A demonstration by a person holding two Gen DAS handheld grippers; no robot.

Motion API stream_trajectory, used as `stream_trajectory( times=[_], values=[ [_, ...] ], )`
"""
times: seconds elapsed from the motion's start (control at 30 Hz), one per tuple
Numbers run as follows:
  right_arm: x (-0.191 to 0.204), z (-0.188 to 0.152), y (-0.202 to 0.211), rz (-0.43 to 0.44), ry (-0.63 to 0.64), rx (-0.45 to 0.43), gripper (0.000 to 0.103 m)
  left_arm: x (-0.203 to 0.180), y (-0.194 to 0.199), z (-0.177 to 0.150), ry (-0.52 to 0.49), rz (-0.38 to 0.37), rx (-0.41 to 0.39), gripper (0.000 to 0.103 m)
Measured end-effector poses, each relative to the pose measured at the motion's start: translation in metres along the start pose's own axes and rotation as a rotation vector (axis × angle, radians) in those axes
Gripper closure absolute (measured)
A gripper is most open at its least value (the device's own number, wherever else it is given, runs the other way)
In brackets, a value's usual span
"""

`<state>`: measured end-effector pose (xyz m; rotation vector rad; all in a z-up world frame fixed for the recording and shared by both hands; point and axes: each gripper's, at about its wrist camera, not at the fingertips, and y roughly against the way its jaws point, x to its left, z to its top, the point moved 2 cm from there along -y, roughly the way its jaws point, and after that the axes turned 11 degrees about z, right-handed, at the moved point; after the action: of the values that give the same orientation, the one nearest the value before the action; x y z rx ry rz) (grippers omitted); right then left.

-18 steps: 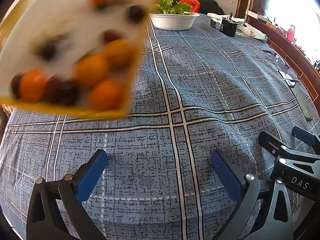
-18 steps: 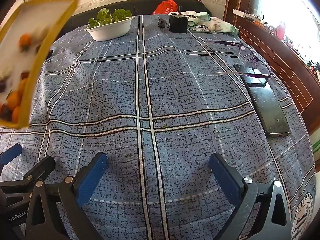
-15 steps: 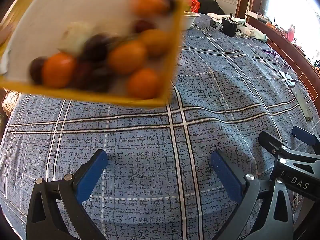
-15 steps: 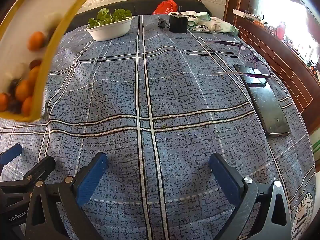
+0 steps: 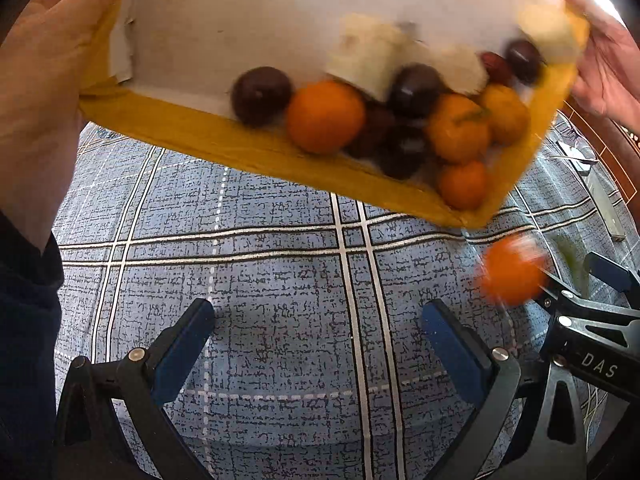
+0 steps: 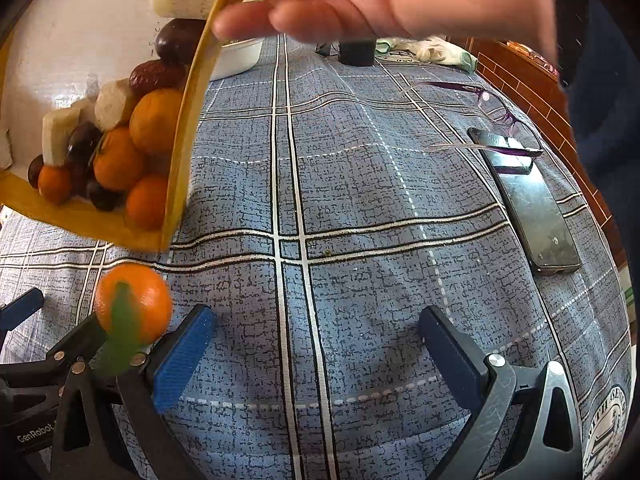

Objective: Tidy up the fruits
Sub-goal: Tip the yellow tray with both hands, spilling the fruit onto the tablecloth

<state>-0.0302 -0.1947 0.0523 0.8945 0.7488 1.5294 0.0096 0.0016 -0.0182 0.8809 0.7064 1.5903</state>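
Note:
Two bare hands hold a yellow cardboard tray [image 5: 256,152] tilted above the blue plaid tablecloth; it also shows in the right wrist view [image 6: 188,128]. In it lie several oranges [image 5: 324,116], dark plums [image 5: 260,94] and pale white chunks [image 5: 366,54]. One orange [image 5: 510,270] with a green leaf is blurred in mid-air below the tray's low corner; in the right wrist view this orange [image 6: 134,302] is above the left gripper's finger. My left gripper [image 5: 316,340] is open and empty low over the cloth. My right gripper [image 6: 316,344] is open and empty beside it.
A black phone [image 6: 528,200] and purple glasses [image 6: 484,116] lie on the right of the tablecloth [image 6: 340,200]. A white bowl [image 6: 236,54], a black object [image 6: 356,50] and cloths [image 6: 432,50] sit at the far end. A wooden ledge runs along the right.
The tray has swung in from the left to over the middle of the table and tilted down. One orange has dropped out of its low corner. Both grippers have stayed still.

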Motion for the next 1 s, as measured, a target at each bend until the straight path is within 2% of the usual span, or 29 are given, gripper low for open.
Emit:
stream_trajectory(
  times=[0.57, 1.0],
  values=[
    [0.0068, 0.0018, -0.0004, -0.014, 0.006, 0.009, 0.0, 0.0015, 0.008, 0.0035, -0.004, -0.002, -0.001, 0.0],
    [0.0065, 0.0021, 0.0014, 0.013, -0.008, -0.006, 0.0, -0.0012, 0.0036, 0.0001, -0.008, 0.0, 0.002, 0.0]
  ],
)
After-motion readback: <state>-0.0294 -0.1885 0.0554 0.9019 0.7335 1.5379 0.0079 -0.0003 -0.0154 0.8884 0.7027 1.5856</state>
